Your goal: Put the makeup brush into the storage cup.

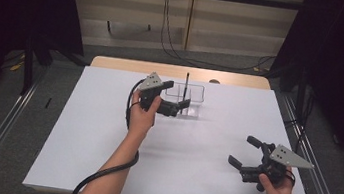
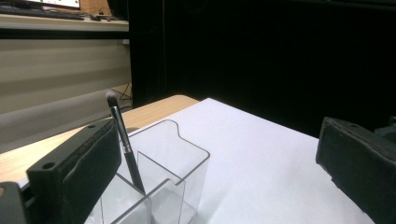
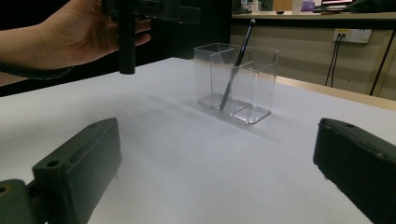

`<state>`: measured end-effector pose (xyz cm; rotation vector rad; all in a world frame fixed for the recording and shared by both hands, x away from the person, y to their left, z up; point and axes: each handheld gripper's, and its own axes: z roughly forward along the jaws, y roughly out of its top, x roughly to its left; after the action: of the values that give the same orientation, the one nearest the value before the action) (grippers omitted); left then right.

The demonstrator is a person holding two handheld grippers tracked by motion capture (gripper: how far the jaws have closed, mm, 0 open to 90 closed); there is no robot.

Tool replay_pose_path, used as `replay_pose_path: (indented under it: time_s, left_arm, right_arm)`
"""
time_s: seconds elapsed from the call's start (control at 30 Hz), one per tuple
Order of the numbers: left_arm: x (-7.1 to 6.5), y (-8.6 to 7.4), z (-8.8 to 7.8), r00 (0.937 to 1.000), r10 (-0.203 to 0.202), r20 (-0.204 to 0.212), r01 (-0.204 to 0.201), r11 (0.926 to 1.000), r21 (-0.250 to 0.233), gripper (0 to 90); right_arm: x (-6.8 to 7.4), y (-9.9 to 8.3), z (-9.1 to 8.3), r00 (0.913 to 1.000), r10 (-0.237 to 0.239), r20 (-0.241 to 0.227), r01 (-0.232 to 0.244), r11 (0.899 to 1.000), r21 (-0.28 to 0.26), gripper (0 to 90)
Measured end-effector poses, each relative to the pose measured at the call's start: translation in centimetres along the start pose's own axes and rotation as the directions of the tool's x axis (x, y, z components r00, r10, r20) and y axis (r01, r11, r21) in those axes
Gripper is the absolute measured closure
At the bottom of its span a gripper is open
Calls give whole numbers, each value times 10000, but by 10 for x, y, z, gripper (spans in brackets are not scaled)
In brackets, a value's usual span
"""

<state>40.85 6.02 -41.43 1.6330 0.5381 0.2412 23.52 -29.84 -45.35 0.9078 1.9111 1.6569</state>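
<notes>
Two open grippers — left gripper (image 1: pixel 178 109) beside clear organizer (image 1: pixel 195 97) (makeup brush (image 1: pixel 186 86) leaning inside), right gripper (image 1: pixel 245 152) well apart

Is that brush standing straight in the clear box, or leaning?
Leaning: the brush slants inside the clear box, handle down, bristle tip above the rim.

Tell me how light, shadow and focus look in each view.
High view: white table brightly lit, surroundings dark, soft shadow under the left gripper. Left gripper view: near fingers soft, makeup brush sharp. Right gripper view: clear organizer glints, faint shadow at its base.
</notes>
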Motion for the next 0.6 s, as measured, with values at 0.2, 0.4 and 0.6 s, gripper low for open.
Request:
replay_pose_path:
  time_s: [0.2,0.4,0.6]
  left_arm:
    - [-1,-4,-8,9999,49,124,-49,10000,1,1]
    - [-1,-8,-16,9998,86,205,-85,10000,-30,1]
    - [-1,-11,-23,9997,139,207,-138,9999,-36,1]
  right_arm:
    - [0,0,0,10000,1,11,-1,10000,1,7]
    - [0,0,0,10000,0,5,0,10000,31,7]
    - [0,0,0,10000,5,-3,-5,10000,13,7]
